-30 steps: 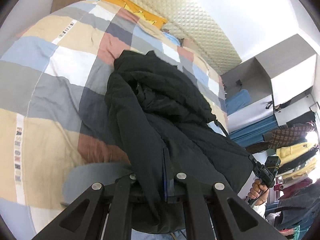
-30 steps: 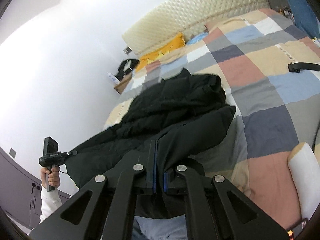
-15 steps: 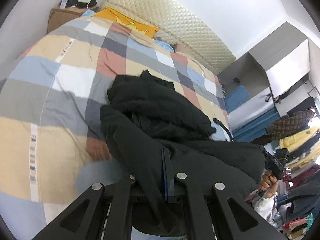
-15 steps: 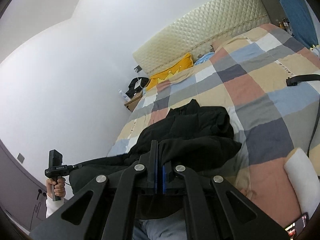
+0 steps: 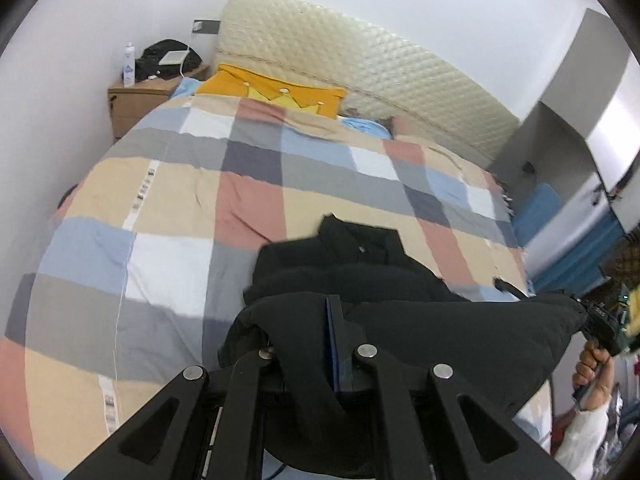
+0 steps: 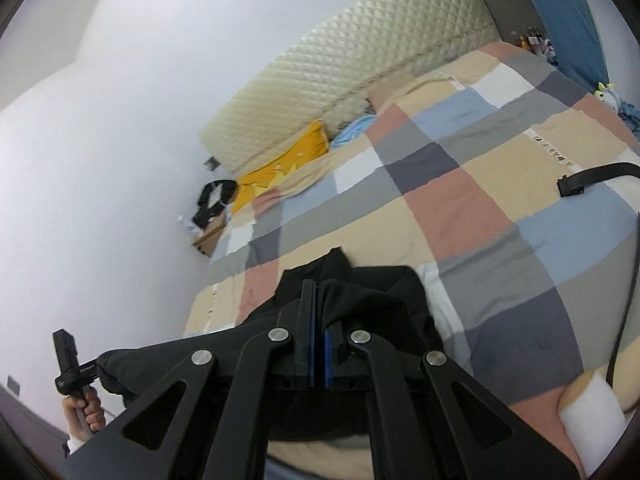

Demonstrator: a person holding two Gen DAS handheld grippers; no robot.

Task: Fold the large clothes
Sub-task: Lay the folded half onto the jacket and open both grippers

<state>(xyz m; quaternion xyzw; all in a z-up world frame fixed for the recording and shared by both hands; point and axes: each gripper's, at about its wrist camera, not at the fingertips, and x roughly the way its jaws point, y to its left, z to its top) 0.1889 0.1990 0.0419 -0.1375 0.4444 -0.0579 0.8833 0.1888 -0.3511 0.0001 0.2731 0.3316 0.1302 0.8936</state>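
A large black padded jacket [image 5: 460,328] hangs stretched between my two grippers above the near edge of the checked bed [image 5: 168,208]. Its collar end [image 5: 360,244] still rests on the quilt. My left gripper [image 5: 334,308] is shut on one edge of the jacket. My right gripper [image 6: 318,300] is shut on the other edge of the jacket [image 6: 372,300]. The right gripper also shows at the far right of the left wrist view [image 5: 596,320], and the left gripper at the lower left of the right wrist view [image 6: 76,372].
A quilted cream headboard [image 5: 360,64] and a yellow pillow [image 5: 276,88] are at the bed's far end. A wooden nightstand [image 5: 136,100] stands at the back left. A black strap [image 6: 592,178] lies on the quilt at right. A wardrobe [image 5: 580,128] stands right.
Both grippers have lifted and pulled back toward the foot of the bed, raising the jacket. Less of it lies on the quilt and it is stretched tauter between them.
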